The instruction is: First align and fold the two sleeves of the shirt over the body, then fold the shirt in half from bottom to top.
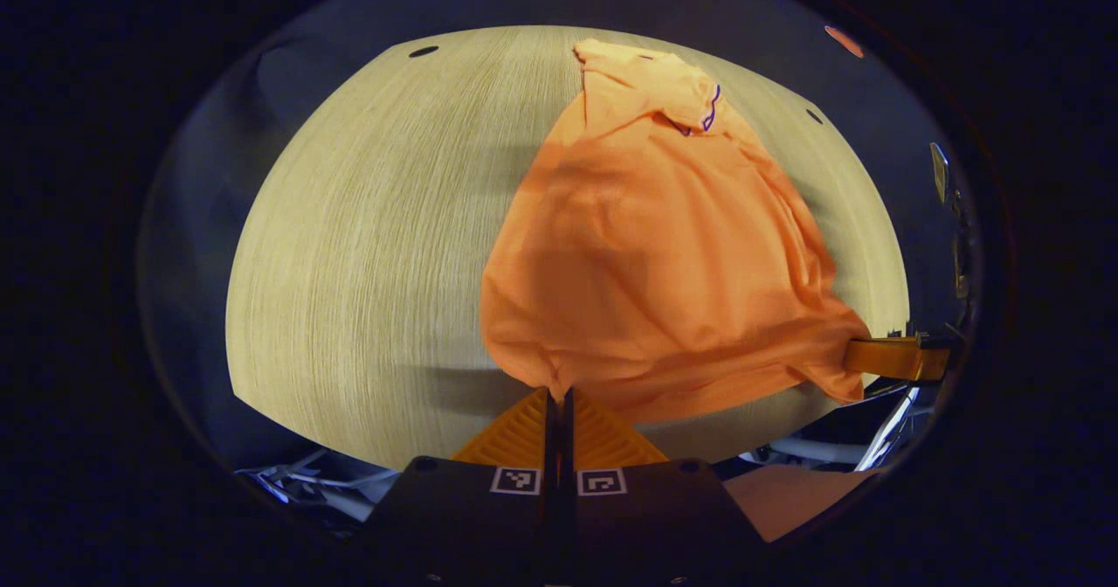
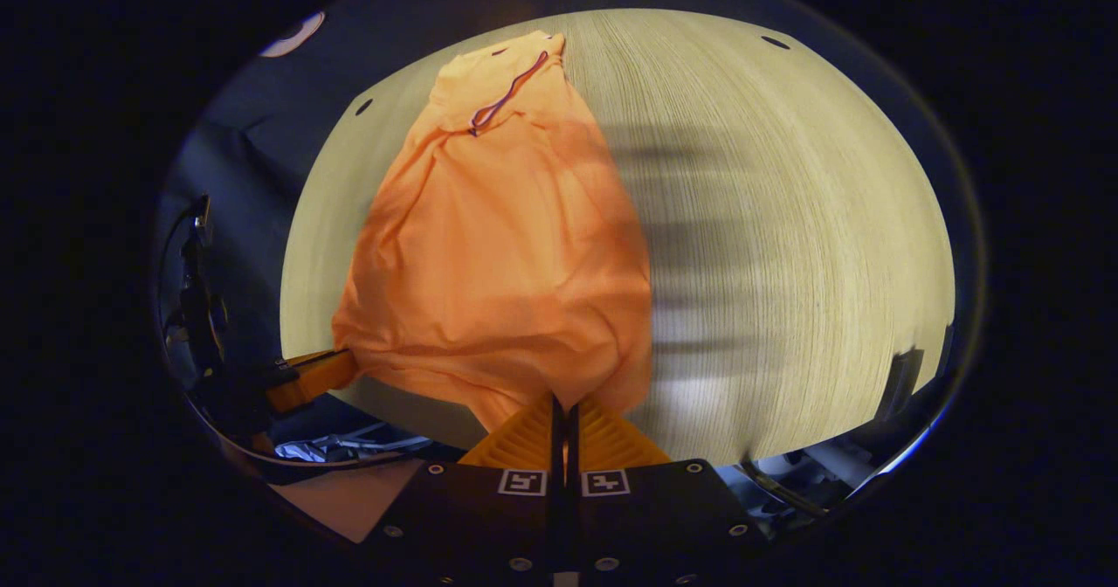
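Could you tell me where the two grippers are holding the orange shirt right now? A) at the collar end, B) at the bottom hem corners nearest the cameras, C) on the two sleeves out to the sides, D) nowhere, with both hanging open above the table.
B: the left gripper and right gripper each have closed jaws pinching a near hem corner of the shirt, while the collar lies at the far end of the table.

The near hem of the shirt (image 1: pixel 646 264) disappears between the closed fingers of the left gripper (image 1: pixel 559 399). In the right gripper view, the table (image 2: pixel 786 220) is hidden under the cloth.
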`<state>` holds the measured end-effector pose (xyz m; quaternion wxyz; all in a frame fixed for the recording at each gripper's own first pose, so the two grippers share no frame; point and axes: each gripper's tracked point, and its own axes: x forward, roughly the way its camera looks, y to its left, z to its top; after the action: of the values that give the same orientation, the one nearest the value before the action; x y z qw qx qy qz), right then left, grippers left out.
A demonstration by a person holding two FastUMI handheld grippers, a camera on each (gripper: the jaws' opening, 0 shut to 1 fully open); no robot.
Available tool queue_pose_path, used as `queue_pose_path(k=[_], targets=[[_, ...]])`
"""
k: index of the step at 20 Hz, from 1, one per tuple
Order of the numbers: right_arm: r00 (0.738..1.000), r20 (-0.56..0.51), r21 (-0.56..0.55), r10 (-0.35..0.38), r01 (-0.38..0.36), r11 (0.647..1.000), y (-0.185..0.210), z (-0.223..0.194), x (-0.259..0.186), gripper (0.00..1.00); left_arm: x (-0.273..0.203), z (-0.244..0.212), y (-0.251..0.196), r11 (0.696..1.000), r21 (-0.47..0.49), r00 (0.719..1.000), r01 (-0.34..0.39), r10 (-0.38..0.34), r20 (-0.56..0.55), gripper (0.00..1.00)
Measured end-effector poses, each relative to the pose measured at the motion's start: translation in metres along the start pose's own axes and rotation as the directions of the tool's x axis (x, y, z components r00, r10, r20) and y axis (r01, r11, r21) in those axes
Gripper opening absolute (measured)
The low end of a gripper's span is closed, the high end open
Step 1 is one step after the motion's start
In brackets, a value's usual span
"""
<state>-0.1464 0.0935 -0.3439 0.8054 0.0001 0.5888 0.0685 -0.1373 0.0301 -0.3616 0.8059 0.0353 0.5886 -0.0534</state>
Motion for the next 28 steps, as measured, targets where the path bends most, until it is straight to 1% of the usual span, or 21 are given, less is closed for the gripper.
queue_pose_path(k=[5,8,12,16,21,22,24,28], targets=[[0.996,0.072,0.017,0.045,-0.046,0.999,0.011,0.050,-0.018,0.00,-0.008,0.063,0.004,0.999,0.042,0.995,-0.010,0.006,0.099,0.01],[0.993,0.107,-0.005,0.041,-0.041,0.999,0.011,0.081,-0.025,0.00,-0.004,0.097,-0.001,0.999,0.038,0.991,0.004,-0.010,0.136,0.01],[0.985,0.167,-0.019,0.035,-0.032,0.999,0.013,0.133,-0.031,0.00,-0.001,0.152,0.000,0.999,0.045,0.980,0.010,-0.018,0.198,0.01],[0.972,0.235,-0.044,0.031,-0.021,0.999,0.018,0.187,-0.037,0.00,0.007,0.211,0.003,0.999,0.039,0.968,0.014,-0.023,0.250,0.01],[0.951,0.309,-0.067,0.024,-0.004,0.998,0.024,0.251,-0.045,0.00,0.019,0.296,0.004,0.998,0.062,0.950,0.001,-0.020,0.310,0.01],[0.946,0.322,-0.060,0.023,-0.004,0.998,0.025,0.263,-0.043,0.00,0.010,0.298,0.007,0.998,0.060,0.946,0.001,-0.021,0.322,0.01],[0.938,0.345,-0.040,0.027,-0.014,0.999,0.027,0.288,-0.042,0.00,0.019,0.337,0.007,0.998,0.061,0.938,-0.010,-0.012,0.347,0.01],[0.928,0.372,-0.006,0.027,-0.027,1.000,0.027,0.330,-0.034,0.00,0.024,0.391,0.012,0.995,0.083,0.919,-0.052,0.015,0.395,0.01]])
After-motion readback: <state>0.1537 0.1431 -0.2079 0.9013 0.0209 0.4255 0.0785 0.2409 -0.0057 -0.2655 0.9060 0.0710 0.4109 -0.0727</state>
